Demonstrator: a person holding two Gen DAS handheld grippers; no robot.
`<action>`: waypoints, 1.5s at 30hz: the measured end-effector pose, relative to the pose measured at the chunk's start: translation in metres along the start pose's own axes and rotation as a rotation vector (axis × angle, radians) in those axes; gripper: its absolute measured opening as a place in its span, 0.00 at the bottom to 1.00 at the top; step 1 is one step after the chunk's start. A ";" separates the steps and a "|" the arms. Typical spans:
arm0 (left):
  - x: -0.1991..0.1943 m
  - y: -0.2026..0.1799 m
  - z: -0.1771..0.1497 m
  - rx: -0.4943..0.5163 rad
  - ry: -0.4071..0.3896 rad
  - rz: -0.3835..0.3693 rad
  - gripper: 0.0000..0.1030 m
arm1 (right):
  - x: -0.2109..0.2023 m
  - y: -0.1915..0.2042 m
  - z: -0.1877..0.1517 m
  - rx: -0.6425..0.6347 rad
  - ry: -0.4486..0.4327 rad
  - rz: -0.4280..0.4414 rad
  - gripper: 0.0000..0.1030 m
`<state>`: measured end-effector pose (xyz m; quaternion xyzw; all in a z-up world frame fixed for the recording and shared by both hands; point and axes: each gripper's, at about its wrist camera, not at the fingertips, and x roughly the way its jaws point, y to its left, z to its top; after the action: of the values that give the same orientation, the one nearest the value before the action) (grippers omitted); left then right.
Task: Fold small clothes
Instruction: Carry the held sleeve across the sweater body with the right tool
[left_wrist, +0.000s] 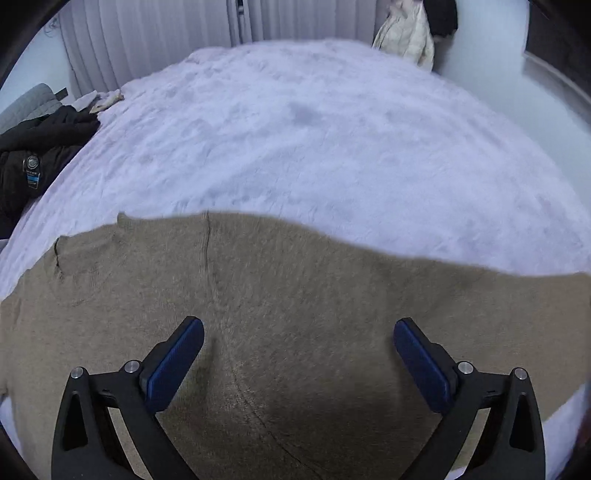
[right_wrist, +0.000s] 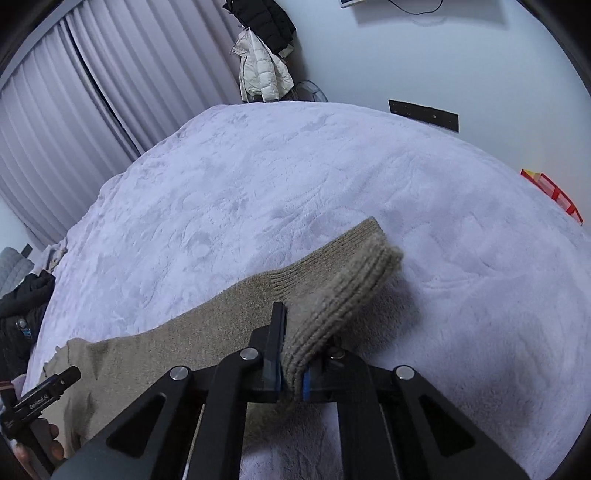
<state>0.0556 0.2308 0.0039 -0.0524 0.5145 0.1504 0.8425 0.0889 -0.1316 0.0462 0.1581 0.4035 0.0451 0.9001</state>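
Between the right gripper's (right_wrist: 291, 363) clenched pads sits the ribbed cuff (right_wrist: 347, 284) of a tan knit sweater (left_wrist: 295, 295), lifted off a pale fleecy blanket (right_wrist: 295, 177). Ahead of and beneath the left gripper (left_wrist: 298, 345), whose jaws stand wide and released, the sweater's body lies flat on that blanket. Beyond hang pleated curtains (right_wrist: 74, 129) and a white jacket (right_wrist: 258, 70).

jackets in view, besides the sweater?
3: a black jacket heaped at the bed's left edge, a white puffer jacket and a black coat hanging by the far wall. More may be hidden.
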 end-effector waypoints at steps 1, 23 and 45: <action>0.017 -0.003 -0.005 0.015 0.063 0.003 1.00 | -0.002 0.003 0.000 -0.009 -0.001 -0.015 0.07; -0.053 0.267 -0.043 -0.330 -0.072 -0.061 1.00 | -0.107 0.324 -0.058 -0.531 -0.195 0.125 0.07; -0.065 0.458 -0.164 -0.736 -0.106 0.009 1.00 | 0.000 0.531 -0.286 -0.831 0.165 0.241 0.07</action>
<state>-0.2523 0.6126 0.0155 -0.3418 0.3821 0.3314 0.7920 -0.0981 0.4422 0.0381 -0.1755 0.4004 0.3205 0.8404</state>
